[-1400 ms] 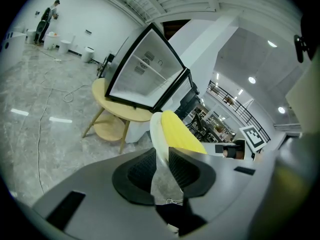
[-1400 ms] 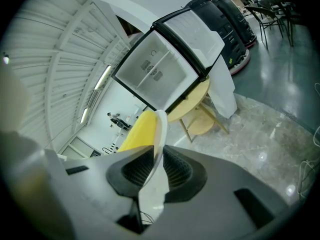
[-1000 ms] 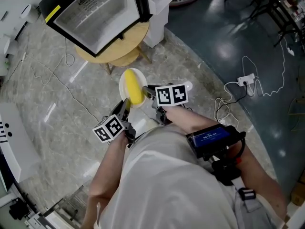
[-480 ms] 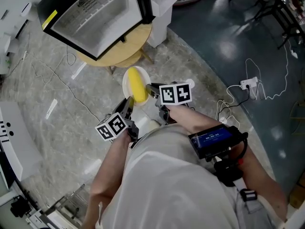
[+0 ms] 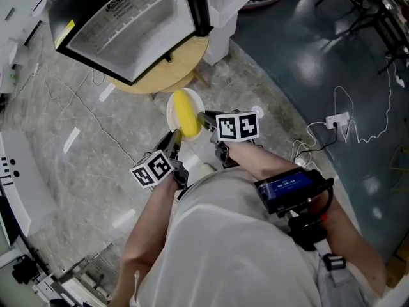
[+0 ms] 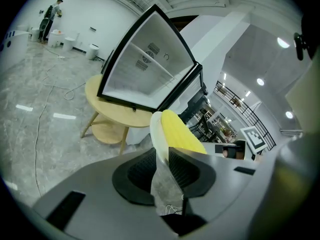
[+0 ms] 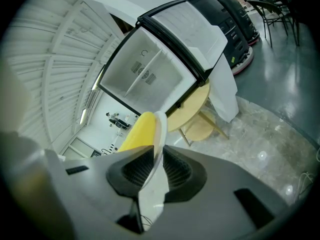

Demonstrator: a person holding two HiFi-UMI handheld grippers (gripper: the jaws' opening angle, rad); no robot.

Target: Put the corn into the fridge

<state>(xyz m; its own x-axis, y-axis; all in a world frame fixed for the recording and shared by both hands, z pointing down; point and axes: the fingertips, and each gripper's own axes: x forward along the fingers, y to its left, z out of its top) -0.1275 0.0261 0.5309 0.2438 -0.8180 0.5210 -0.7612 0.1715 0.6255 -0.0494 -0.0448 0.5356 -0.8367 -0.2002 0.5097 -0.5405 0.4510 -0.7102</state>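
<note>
Fridge (image 5: 128, 24) up at eleven o'clock in the head view, door swung wide and white interior exposed, carried on a round wooden bench (image 5: 167, 77). Just short of it, at twelve o'clock from the body, a white plate (image 5: 200, 103) is held roughly level above the stone floor (image 5: 77, 152). The corn (image 5: 185, 112) is laid lengthwise on it, pointed toward the open cavity. The plate is gripped from two sides, presumably so the cob is kept from rolling off on the way to the shelf. On the rim, the left gripper (image 5: 173, 139) is set at seven o'clock and the right gripper (image 5: 204, 118) at four o'clock. In the left gripper view the jaws are closed down to the thickness of the rim, ribbed pads pinching the plate edge. The same is seen in the right gripper view. The corn itself is touched by neither. Judged stage: approach, with loading not yet done.
</note>
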